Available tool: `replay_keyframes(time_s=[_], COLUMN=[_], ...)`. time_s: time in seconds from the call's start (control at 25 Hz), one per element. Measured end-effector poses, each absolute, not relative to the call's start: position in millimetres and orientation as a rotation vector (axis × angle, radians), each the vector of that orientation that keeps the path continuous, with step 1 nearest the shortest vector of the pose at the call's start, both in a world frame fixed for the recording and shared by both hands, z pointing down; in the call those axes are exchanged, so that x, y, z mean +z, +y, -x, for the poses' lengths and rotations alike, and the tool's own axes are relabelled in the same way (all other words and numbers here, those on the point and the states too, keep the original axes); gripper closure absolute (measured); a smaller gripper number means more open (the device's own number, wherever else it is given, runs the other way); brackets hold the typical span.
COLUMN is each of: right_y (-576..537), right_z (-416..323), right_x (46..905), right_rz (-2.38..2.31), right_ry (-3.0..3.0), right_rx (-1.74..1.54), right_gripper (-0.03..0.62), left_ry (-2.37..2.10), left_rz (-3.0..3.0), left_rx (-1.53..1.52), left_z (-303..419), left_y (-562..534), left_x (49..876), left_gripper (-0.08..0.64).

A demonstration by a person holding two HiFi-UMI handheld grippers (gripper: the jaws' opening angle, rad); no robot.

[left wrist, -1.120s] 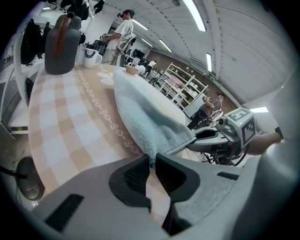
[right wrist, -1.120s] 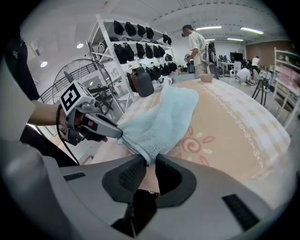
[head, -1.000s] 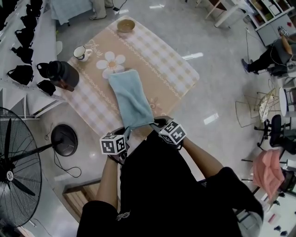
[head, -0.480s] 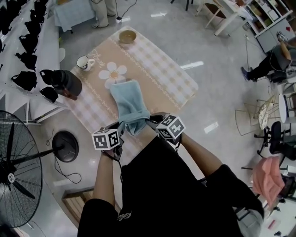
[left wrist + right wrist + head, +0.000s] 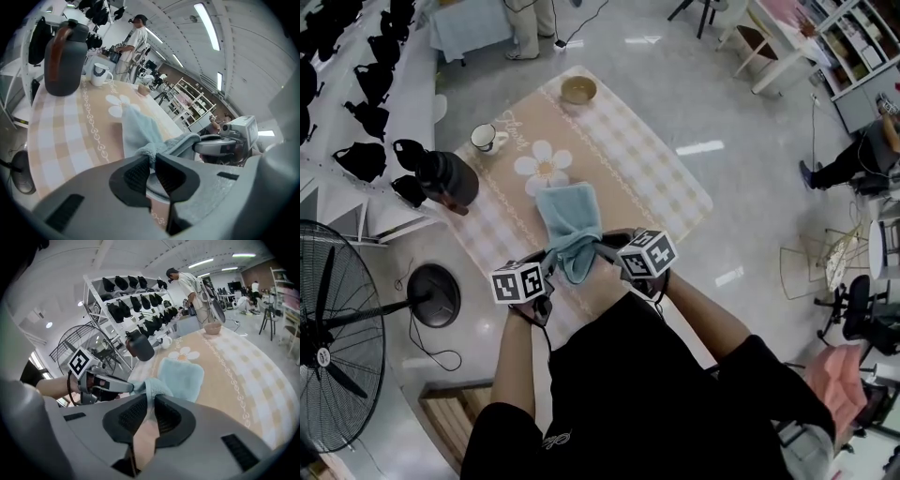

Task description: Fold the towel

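Your left gripper (image 5: 549, 257), right gripper (image 5: 606, 244): jaws clamped tight, each on one corner of single towel (image 5: 568, 212), above table's (image 5: 649, 171) near edge.

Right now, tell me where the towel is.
In the head view the towel lies on the checked cloth, below the daisy print, its near edge lifted and pinched by the left gripper and right gripper.

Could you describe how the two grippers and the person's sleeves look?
The left gripper and right gripper have grey bodies and dark ribbed pads. Each carries a white cube with black square markers. The person wears a black short-sleeved top.
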State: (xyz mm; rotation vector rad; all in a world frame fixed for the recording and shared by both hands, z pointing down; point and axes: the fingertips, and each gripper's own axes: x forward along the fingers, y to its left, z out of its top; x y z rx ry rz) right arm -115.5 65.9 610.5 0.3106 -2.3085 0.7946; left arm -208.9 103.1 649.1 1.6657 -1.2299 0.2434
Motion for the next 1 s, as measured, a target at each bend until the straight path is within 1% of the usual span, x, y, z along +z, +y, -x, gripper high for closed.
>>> replay_keyframes(time_s=[0.32,0.72,1.0], right_y=[14.0,-56.9,-86.2], right_z=[137.0,154.1,165.0], right_x=[610.5,633.0,653.7], right_rz=[-0.373,-0.462,-0.518], right_ry=[-2.281,-2.208,-2.136], right_rx=[1.120,1.372,1.511], right_gripper=[0.543,0.543,0.542], left_ry=[-1.210,-1.233,-1.241], left_rz=[-1.620,-1.578,-1.547], left_rx=[0.184,0.174,0.118], left_z=[225.8,247.8,261.8], left_y=[57.2,-3.8,-23.5], left_x=[657.8,664.6,668.9], left_gripper=[0.520,0.520,0.508])
